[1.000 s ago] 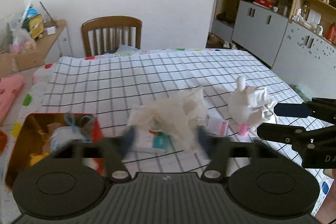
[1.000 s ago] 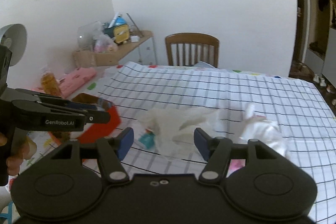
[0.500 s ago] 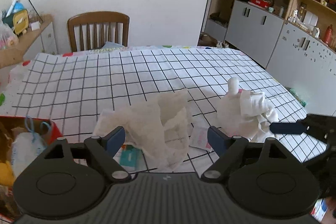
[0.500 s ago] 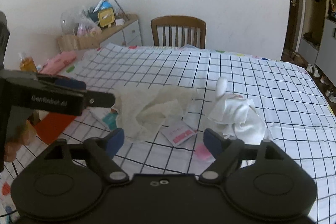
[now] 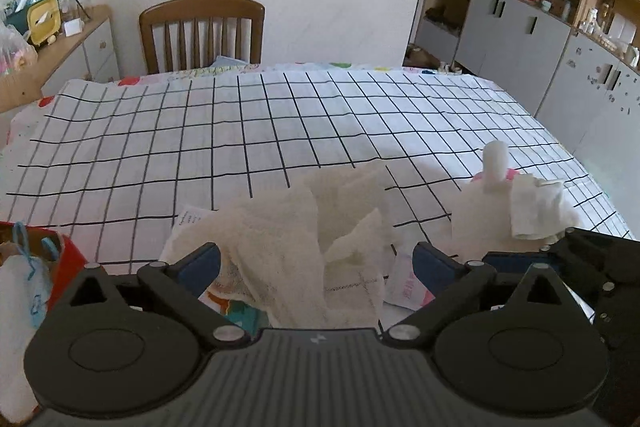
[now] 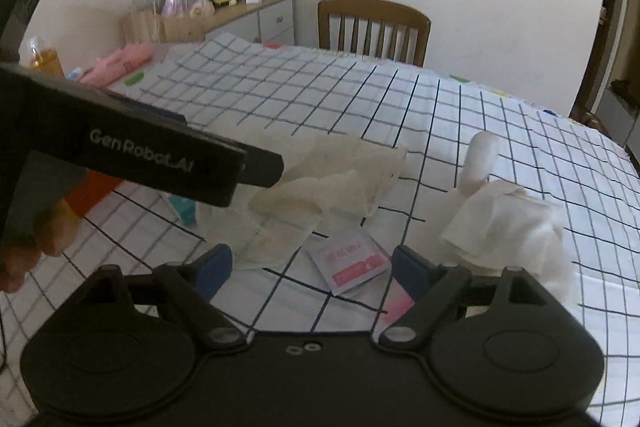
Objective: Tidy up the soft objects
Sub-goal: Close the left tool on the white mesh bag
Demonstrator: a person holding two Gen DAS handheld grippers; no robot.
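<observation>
Both tongs were held wide and empty: the left gripper (image 5: 316, 263) was poised over the crumpled cloth (image 5: 304, 231), the right gripper (image 6: 310, 265) over a sachet (image 6: 350, 261). A snag was likely: the sachet or the packets tucked under the cloth could be dragged up with it. The cloth looked thin, creamy, loosely heaped mid-table, the white bundle (image 6: 508, 223) just beside it.

Black grippers — blue-padded fingers (image 5: 200, 261), silver screws, white "GenRobot.AI" lettering — bare skin gripping.
</observation>
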